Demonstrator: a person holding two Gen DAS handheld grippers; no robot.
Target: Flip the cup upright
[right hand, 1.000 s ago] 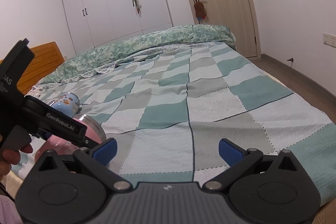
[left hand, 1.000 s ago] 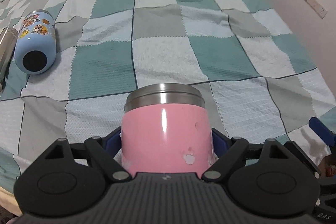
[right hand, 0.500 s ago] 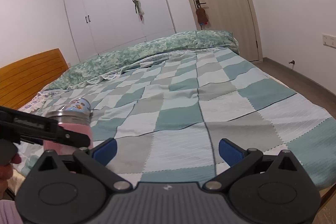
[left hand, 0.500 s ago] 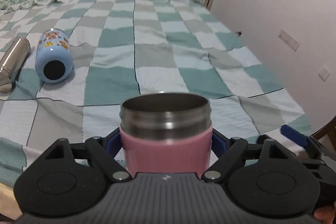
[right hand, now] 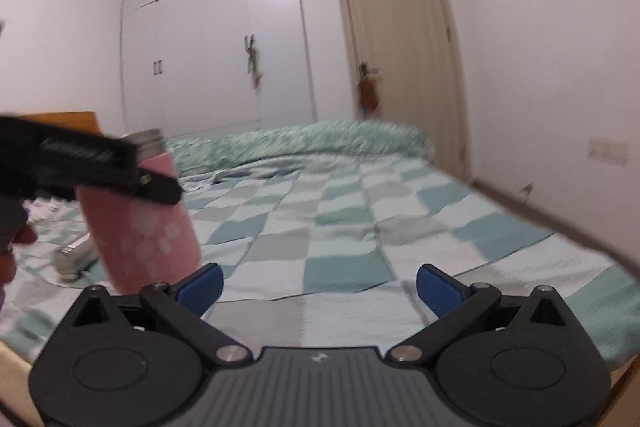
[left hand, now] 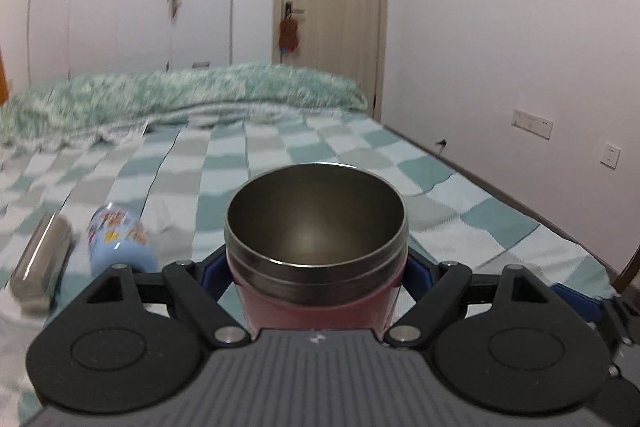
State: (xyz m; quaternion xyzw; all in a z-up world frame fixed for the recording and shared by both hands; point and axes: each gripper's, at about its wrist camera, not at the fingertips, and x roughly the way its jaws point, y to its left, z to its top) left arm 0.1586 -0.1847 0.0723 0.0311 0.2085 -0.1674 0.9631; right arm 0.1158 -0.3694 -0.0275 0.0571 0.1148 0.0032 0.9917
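My left gripper (left hand: 316, 271) is shut on the pink cup (left hand: 316, 291), a pink tumbler with a steel rim and steel inside. In the left wrist view its open mouth faces forward and up. In the right wrist view the pink cup (right hand: 140, 227) is at the left, held above the bed with its steel rim on top, tilted slightly, with the left gripper (right hand: 92, 163) clamped across it. My right gripper (right hand: 318, 283) is open and empty, low over the bed's near edge, to the right of the cup.
The checked green, grey and white bedspread (right hand: 360, 227) covers the bed. A light blue sticker bottle (left hand: 120, 243) and a steel flask (left hand: 40, 267) lie on their sides at the left. The steel flask also shows in the right wrist view (right hand: 76, 259). A wall and door stand right.
My left gripper has lifted the pink cup off the bed and tilted it, so its mouth now faces up. The right gripper rose a little and stayed open.
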